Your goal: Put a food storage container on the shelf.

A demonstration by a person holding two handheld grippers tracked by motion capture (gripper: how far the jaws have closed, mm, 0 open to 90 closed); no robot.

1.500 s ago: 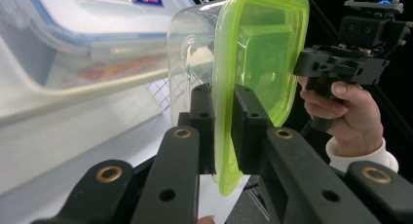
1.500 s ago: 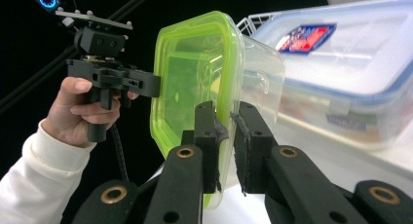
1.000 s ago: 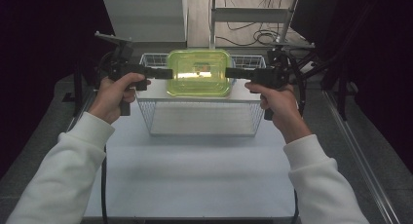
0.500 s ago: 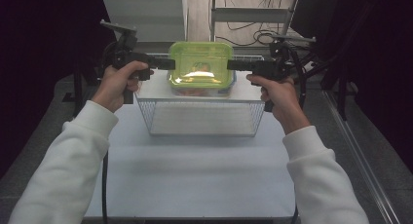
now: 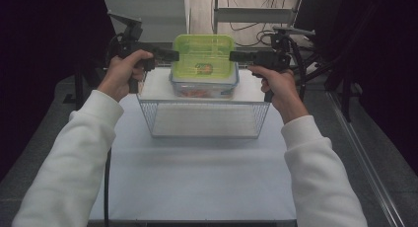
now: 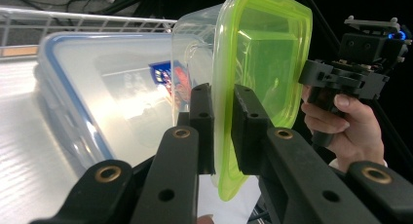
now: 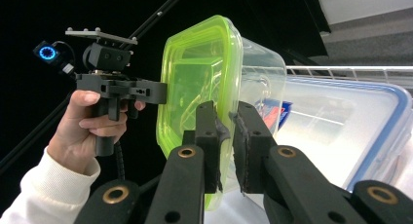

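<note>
Green-lidded container point(image 5: 204, 56) pinched at its lid rim between left gripper point(image 5: 172, 55) and right gripper point(image 5: 234, 56), both clamped shut, above blue-lidded box point(image 5: 204, 87) in wire basket point(image 5: 203, 119).

Lab-type recording station: white table point(image 5: 197, 182) enclosed by black curtains point(image 5: 49, 39), with metal framing point(image 5: 256, 12) and loose cables point(image 5: 246, 27) behind.

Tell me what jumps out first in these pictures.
A clear box with a bright green lid is held up between the left hand-held gripper and the right hand-held gripper, each clamped on the lid's edge. Below it sits a blue-rimmed box inside a wire basket.
</note>
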